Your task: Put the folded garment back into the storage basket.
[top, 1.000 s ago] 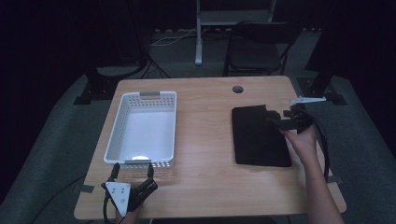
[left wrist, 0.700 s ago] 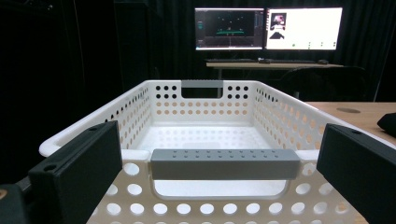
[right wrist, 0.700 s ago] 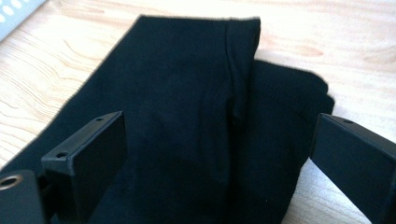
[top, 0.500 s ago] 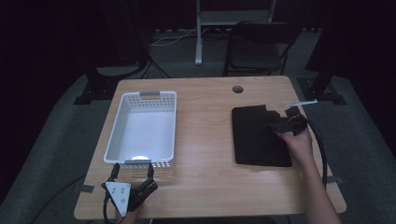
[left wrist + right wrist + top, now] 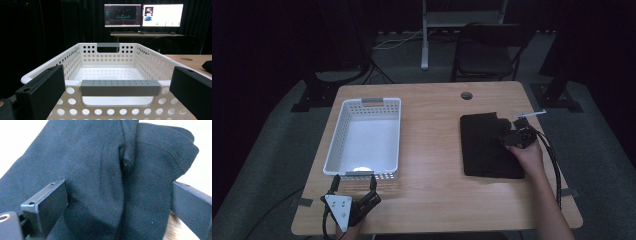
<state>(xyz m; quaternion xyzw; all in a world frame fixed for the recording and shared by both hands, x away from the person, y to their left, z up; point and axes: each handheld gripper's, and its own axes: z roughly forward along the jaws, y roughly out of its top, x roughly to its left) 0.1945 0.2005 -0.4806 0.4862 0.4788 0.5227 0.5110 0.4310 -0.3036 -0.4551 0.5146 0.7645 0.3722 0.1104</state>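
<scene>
Lower on the black cloth [image 5: 488,147] than before, the right hand-held gripper [image 5: 510,136] seemingly straddles a fold with jaws apart, while the left hand-held gripper [image 5: 353,191] gapes before the white basket [image 5: 342,131].

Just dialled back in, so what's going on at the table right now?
A person works two tongs. The right tongs sit open on the folded black cloth at the table's right, jaws straddling a fold, not closed. The left tongs wait open at the near end of the empty white basket, facing its grey handle.

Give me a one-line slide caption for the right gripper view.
Right gripper open, its fingers straddling a folded dark cloth on the wooden table.
</scene>
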